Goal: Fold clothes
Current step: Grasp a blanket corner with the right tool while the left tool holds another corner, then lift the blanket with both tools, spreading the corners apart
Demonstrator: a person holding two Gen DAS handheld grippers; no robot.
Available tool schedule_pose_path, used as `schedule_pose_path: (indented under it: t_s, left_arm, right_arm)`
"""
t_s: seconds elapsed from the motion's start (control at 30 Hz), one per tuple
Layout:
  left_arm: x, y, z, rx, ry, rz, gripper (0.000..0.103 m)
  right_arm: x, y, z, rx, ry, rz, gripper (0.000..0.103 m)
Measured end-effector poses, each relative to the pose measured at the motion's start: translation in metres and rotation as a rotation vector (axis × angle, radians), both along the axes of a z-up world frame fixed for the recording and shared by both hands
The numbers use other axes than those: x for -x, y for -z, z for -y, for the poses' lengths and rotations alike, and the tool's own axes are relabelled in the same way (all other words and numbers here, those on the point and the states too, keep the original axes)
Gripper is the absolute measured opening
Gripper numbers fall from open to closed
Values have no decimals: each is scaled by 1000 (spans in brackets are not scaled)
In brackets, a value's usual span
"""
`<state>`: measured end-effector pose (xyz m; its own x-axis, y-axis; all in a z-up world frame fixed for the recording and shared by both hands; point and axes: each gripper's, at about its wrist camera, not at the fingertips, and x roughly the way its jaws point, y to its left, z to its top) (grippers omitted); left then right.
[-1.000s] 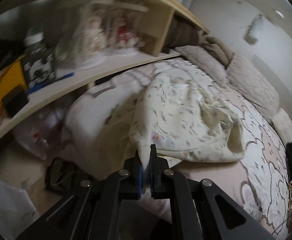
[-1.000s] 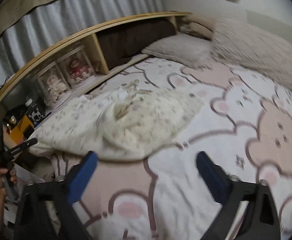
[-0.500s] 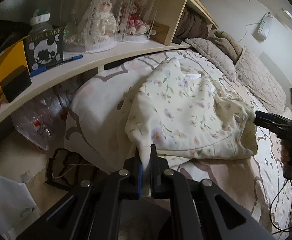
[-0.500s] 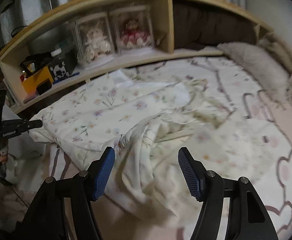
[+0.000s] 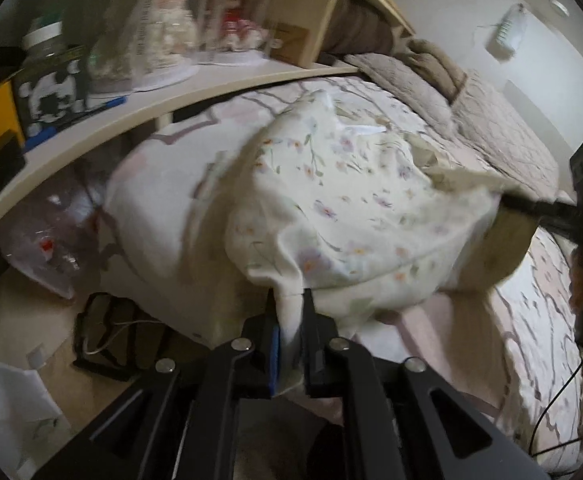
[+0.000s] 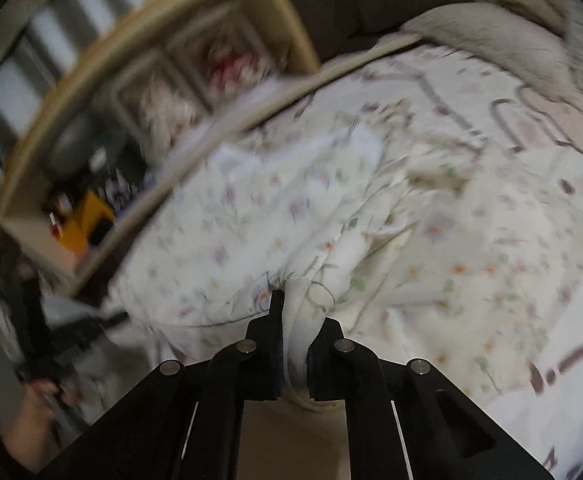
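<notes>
A cream floral garment [image 5: 351, 208] lies crumpled on the bed near its shelf-side edge. My left gripper [image 5: 289, 300] has a corner of it between its pads; the jaws are opening slightly, with the cloth still filling the gap. My right gripper [image 6: 299, 312] is closing, its jaws pinched on a bunched fold of the same garment [image 6: 451, 248]. In the left wrist view the right gripper [image 5: 531, 208] reaches in from the right, at the garment's far edge. In the right wrist view the left gripper [image 6: 43, 340] shows blurred at the far left, with a hand [image 6: 39, 400] on it.
The bed cover [image 5: 531, 340] is pink and white with a bear print. A wooden shelf [image 5: 91, 136] runs along the bed, carrying clear doll cases [image 5: 235, 28] and boxes. Beige pillows [image 5: 503, 128] lie at the head. A plastic bag [image 5: 39, 248] and a cable [image 5: 563, 392] are nearby.
My right gripper swung over the garment, dropped onto it and closed from wide open onto a fold. The left gripper sank a little, its corner of cloth still between its jaws.
</notes>
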<state>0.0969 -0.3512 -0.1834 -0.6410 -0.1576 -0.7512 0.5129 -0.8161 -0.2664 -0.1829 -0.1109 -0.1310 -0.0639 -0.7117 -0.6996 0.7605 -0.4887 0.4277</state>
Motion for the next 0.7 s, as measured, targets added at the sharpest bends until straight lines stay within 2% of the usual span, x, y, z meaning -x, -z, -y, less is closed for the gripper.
schedule_pose_path:
  t_s: [0.17,0.33,0.4,0.5,0.7]
  left_arm:
    - [14,-4,-25,-44,95,-58,34]
    - [36,-7,-59,-41,209,-65,37]
    - [46,-9,-74,-37,256,-67,38]
    - [57,-14,-96,-61,318,-96,47]
    - [93,-20,-162,-125,523,-121,48]
  right_arm:
    - [5,-39,-66,139,126,10,8]
    - [7,-61,-143,215,272,11,8]
    - [4,-62,-174,221,333,7,8]
    - [-2,-59,-218,223,427,12,8]
    - [-21,-33,-317,206,669,77,9]
